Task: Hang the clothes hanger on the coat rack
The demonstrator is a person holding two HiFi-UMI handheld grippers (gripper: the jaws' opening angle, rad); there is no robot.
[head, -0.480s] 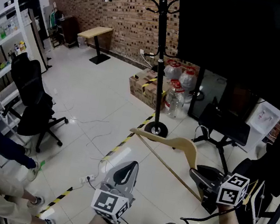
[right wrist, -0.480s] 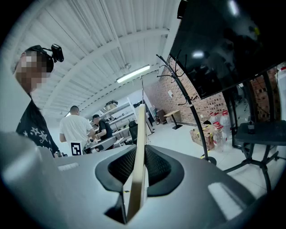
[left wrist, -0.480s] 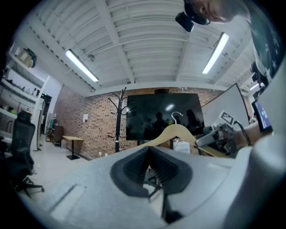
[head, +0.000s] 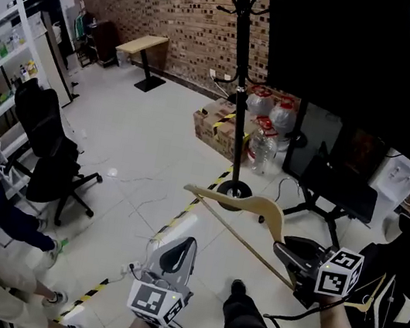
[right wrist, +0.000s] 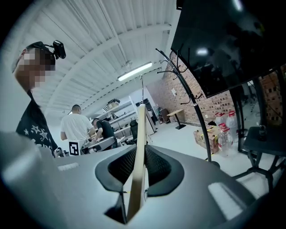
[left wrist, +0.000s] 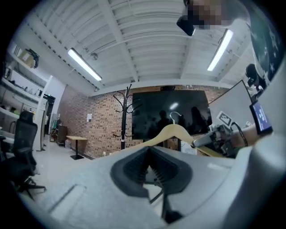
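Foot [head: 238,288] has come into head view, so I've stepped fwd; coat rack [head: 239,87] sits slightly further right. Hanger [head: 251,205] is held out low, well short of the rack arms. Right fingers [right wrist: 157,166] clamp its bottom bar; left fingers [left wrist: 134,166] closed, empty. Approach only, hanging not begun.

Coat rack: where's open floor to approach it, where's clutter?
Open: white floor between the coat rack and the office chair at left. Crowded: cardboard box and water bottles behind its base, black chair to its right.
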